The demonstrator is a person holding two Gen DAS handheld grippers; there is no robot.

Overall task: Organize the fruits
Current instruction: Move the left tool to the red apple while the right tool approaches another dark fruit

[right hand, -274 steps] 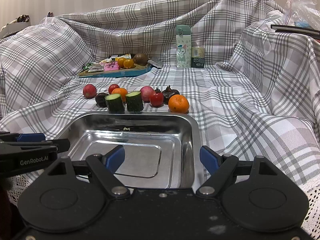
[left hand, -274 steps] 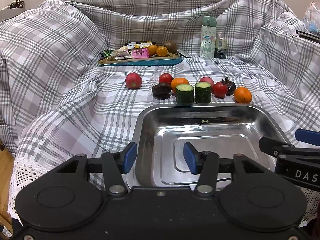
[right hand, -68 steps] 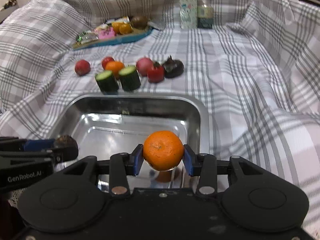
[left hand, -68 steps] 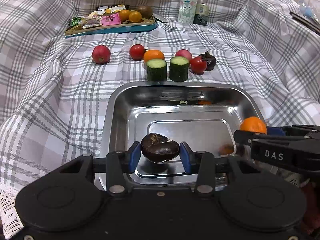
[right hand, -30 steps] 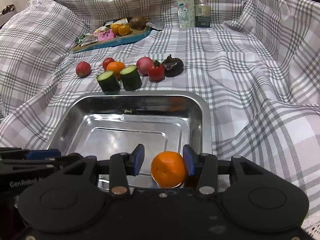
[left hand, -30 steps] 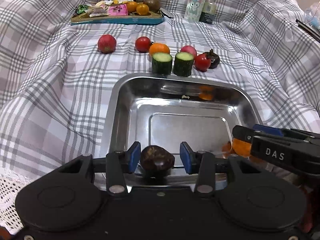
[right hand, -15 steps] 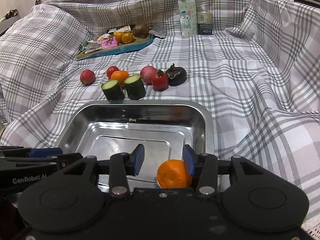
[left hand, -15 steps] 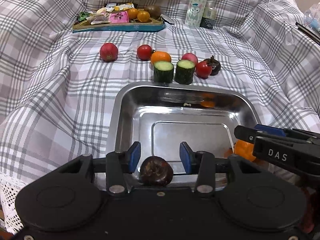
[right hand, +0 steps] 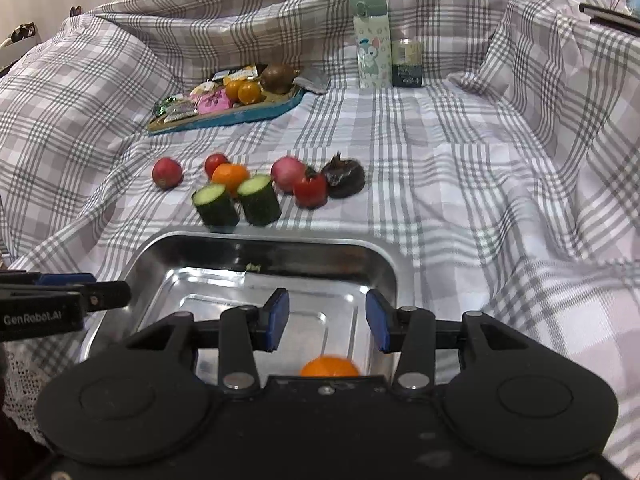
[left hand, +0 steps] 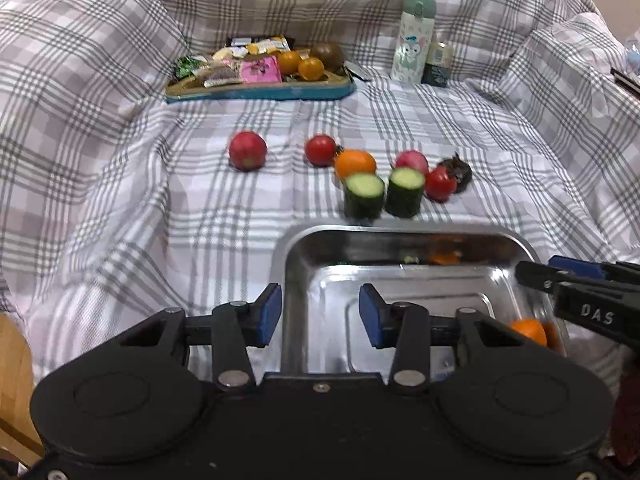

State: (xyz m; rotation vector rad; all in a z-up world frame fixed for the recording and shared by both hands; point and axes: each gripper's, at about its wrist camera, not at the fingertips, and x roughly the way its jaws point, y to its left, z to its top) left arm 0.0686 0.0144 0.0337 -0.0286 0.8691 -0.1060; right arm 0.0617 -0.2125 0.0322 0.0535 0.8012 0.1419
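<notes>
A steel tray [left hand: 400,236] [right hand: 384,264] lies on the checked cloth. An orange [left hand: 528,330] [right hand: 330,366] lies in its near right corner. Beyond the tray are two cucumber pieces [left hand: 364,194] [right hand: 216,204], red tomatoes [left hand: 320,150] [right hand: 310,190], a second orange [left hand: 354,162] [right hand: 230,174], red fruits [left hand: 247,150] [right hand: 167,172] and a dark mangosteen [left hand: 458,170] [right hand: 344,180]. My left gripper [left hand: 320,314] is open and empty over the tray's near left rim. My right gripper [right hand: 324,316] is open and empty above the orange. The dark fruit I let go of is hidden.
A blue tray [left hand: 260,88] [right hand: 224,116] with snack packets and small fruits sits at the back. A pale green bottle [left hand: 412,36] [right hand: 370,40] and a small can [left hand: 438,64] [right hand: 406,62] stand behind. Cloth folds rise on both sides.
Both grippers have pulled back and risen from the tray. The orange stays in the tray; the dark fruit has dropped out of the left view. The left gripper has shifted left.
</notes>
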